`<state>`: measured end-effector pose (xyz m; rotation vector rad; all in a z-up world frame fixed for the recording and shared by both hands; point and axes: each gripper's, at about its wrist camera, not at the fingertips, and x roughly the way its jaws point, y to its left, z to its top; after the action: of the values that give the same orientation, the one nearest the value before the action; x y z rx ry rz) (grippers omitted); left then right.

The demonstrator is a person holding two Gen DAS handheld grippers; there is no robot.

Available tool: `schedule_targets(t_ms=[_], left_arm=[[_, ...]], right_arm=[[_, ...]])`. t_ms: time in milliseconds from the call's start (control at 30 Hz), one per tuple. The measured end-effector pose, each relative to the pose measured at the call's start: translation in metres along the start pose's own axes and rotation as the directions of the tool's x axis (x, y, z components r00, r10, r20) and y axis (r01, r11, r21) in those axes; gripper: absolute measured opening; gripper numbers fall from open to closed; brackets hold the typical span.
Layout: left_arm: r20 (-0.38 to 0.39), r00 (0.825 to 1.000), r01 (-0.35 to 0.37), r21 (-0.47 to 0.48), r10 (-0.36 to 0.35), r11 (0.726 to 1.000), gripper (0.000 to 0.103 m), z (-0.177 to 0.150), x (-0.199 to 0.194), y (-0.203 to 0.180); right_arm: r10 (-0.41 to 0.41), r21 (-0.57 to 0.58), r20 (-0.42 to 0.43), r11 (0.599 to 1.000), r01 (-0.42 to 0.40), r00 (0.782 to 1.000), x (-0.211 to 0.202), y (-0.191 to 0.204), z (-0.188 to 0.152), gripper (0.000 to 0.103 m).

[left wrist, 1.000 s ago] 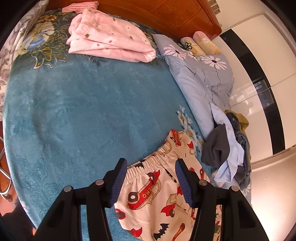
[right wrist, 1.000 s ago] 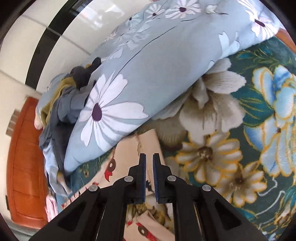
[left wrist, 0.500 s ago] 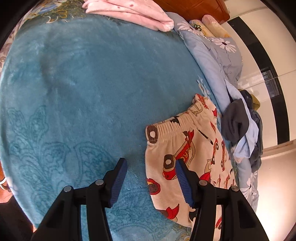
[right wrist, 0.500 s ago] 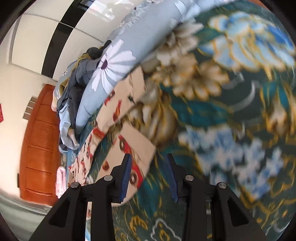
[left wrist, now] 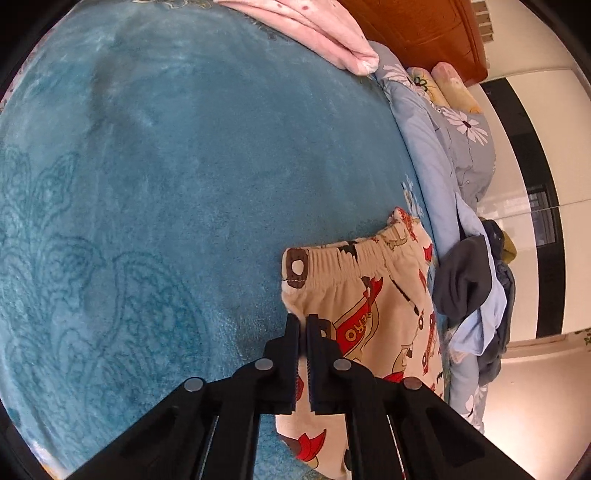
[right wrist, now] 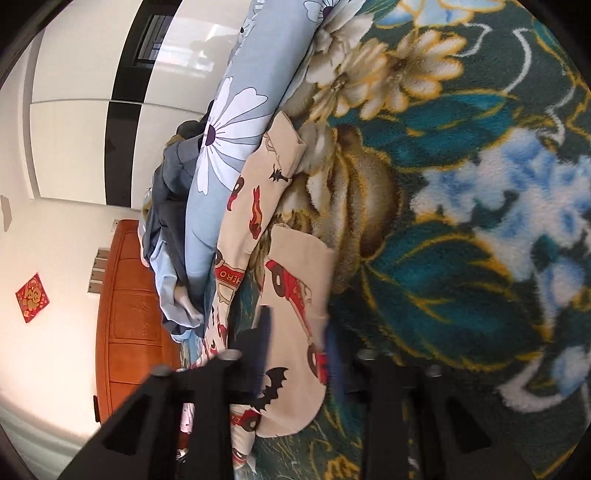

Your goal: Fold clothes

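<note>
Cream pyjama trousers (left wrist: 373, 306) with red car and bat prints lie flat on the teal blanket (left wrist: 184, 166), waistband toward the far side. My left gripper (left wrist: 303, 325) is shut on the trousers' left side edge just below the waistband. In the right wrist view the trouser legs (right wrist: 291, 295) lie on the flowered blanket (right wrist: 461, 221). My right gripper (right wrist: 295, 328) is open, its fingers either side of one leg's end.
Folded pink clothes (left wrist: 317, 26) lie at the far edge of the bed. A light-blue flowered quilt (left wrist: 443, 155) and a heap of dark and blue garments (left wrist: 472, 288) run along the right side. A wooden headboard (left wrist: 424, 29) stands behind.
My left gripper closed onto the trousers' side edge below the waistband. My right gripper opened, swung down and now straddles a leg end.
</note>
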<state>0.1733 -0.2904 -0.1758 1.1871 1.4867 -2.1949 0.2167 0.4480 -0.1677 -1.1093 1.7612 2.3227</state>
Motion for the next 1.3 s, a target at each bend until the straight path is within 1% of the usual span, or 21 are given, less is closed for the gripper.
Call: schedule_targets(t_ms=[33, 100, 200, 267, 300, 367, 433, 500, 567, 600, 633, 733, 800, 833, 900, 1000, 1033, 1200, 1300], left_arm=[[0.023, 1.000, 0.004, 0.005, -0.004, 1.000, 0.003, 0.000, -0.005, -0.004], [0.079, 0.995, 0.053, 0.014, -0.054, 0.999, 0.003, 0.004, -0.027, -0.012], [0.131, 0.980, 0.148, 0.025, -0.150, 0.989, 0.003, 0.010, -0.065, -0.021], [0.153, 0.975, 0.155, 0.062, -0.163, 0.986, 0.003, 0.012, -0.082, -0.018], [0.150, 0.978, 0.138, 0.066, -0.147, 0.988, 0.003, 0.011, -0.083, -0.012], [0.112, 0.988, 0.097, 0.069, -0.104, 0.993, 0.003, 0.008, -0.072, 0.002], [0.079, 0.996, 0.040, 0.049, -0.044, 0.998, 0.003, 0.003, -0.062, 0.020], [0.057, 0.998, 0.035, 0.004, -0.035, 0.999, 0.003, -0.001, -0.058, 0.035], [0.050, 0.998, 0.040, -0.031, -0.038, 0.999, 0.003, -0.002, -0.058, 0.044], [0.055, 0.997, 0.047, -0.025, -0.045, 0.999, 0.003, -0.002, -0.060, 0.041], [0.060, 0.997, 0.054, -0.019, -0.053, 0.998, 0.003, -0.002, -0.062, 0.038], [0.094, 0.992, 0.087, 0.038, -0.090, 0.996, 0.003, 0.002, -0.074, 0.020], [0.101, 0.990, 0.096, 0.060, -0.101, 0.994, 0.003, 0.005, -0.076, 0.014], [0.099, 0.991, 0.083, 0.064, -0.089, 0.994, 0.003, 0.005, -0.075, 0.015], [0.079, 0.995, 0.061, 0.037, -0.064, 0.997, 0.003, 0.006, -0.069, 0.021], [0.061, 0.995, 0.084, -0.011, -0.083, 0.996, 0.003, 0.005, -0.070, 0.026], [0.056, 0.994, 0.097, -0.028, -0.096, 0.995, 0.003, 0.005, -0.070, 0.026], [0.060, 0.990, 0.134, -0.041, -0.131, 0.990, 0.003, 0.018, -0.071, -0.010], [0.063, 0.986, 0.155, -0.049, -0.152, 0.987, 0.003, 0.027, -0.071, -0.032]], right_arm=[[-0.003, -0.001, 0.001, 1.000, 0.003, 1.000, 0.001, 0.004, -0.001, 0.007], [0.007, -0.031, 0.037, 1.000, -0.005, 0.999, -0.008, 0.019, -0.001, 0.006], [0.049, -0.126, 0.115, 0.991, -0.034, 0.992, -0.050, 0.046, -0.006, 0.006], [0.081, -0.190, 0.164, 0.981, -0.049, 0.983, -0.078, 0.065, -0.010, 0.006], [0.098, -0.222, 0.188, 0.974, -0.055, 0.977, -0.092, 0.074, -0.012, 0.006], [0.040, -0.242, 0.172, 0.970, 0.003, 0.984, -0.105, 0.070, -0.019, 0.006], [-0.048, -0.201, 0.134, 0.977, 0.074, 0.990, -0.100, 0.048, -0.028, 0.006], [-0.134, -0.161, 0.091, 0.976, 0.148, 0.987, -0.095, 0.025, -0.036, 0.006], [-0.130, -0.151, 0.092, 0.978, 0.143, 0.987, -0.099, 0.021, -0.040, 0.006], [-0.127, -0.146, 0.093, 0.979, 0.139, 0.988, -0.102, 0.020, -0.041, 0.006], [-0.123, -0.142, 0.095, 0.981, 0.136, 0.988, -0.104, 0.018, -0.043, 0.006], [-0.113, -0.128, 0.099, 0.984, 0.125, 0.989, -0.112, 0.014, -0.047, 0.006], [-0.106, -0.118, 0.102, 0.986, 0.117, 0.989, -0.116, 0.011, -0.050, 0.006], [-0.102, -0.113, 0.104, 0.987, 0.114, 0.989, -0.119, 0.009, -0.052, 0.006], [-0.095, -0.104, 0.107, 0.989, 0.106, 0.990, -0.124, 0.006, -0.055, 0.006], [-0.085, -0.090, 0.112, 0.991, 0.095, 0.990, -0.131, 0.002, -0.059, 0.006], [-0.067, -0.098, 0.114, 0.992, 0.078, 0.991, -0.130, 0.007, -0.056, 0.006], [0.029, -0.145, 0.123, 0.989, -0.011, 0.992, -0.124, 0.037, -0.037, 0.006], [0.052, -0.158, 0.122, 0.987, -0.032, 0.991, -0.109, 0.057, -0.015, 0.006]])
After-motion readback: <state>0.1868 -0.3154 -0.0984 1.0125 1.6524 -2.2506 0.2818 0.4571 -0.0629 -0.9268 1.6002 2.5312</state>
